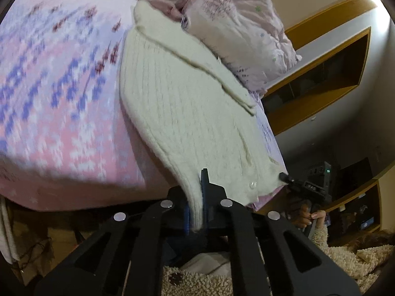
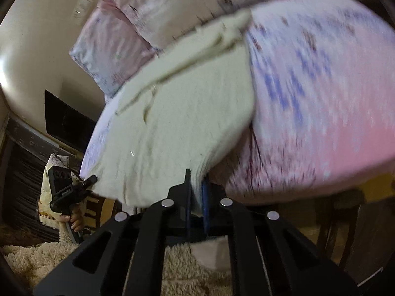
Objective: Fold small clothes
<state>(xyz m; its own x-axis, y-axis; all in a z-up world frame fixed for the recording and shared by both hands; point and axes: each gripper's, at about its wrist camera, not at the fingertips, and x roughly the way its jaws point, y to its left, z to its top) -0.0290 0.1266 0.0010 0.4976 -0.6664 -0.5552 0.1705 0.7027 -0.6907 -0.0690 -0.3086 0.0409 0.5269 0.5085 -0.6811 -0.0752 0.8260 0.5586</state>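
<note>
A cream knitted cardigan lies spread on the bed, its hem hanging toward me over the bed's edge. In the left wrist view my left gripper is shut on one bottom corner of the hem, the ribbed cloth pinched between its blue pads. My right gripper shows at the opposite corner, beside a small button. In the right wrist view the cardigan is blurred, and my right gripper is shut on its hem corner. My left gripper grips the far corner there, held by a hand.
The bed has a pink sheet with purple flowers. Pale pink pillows lie just beyond the cardigan's collar. Wooden wall shelves stand to the right, a dark screen to the left. The person's fleecy cream clothing fills the foreground.
</note>
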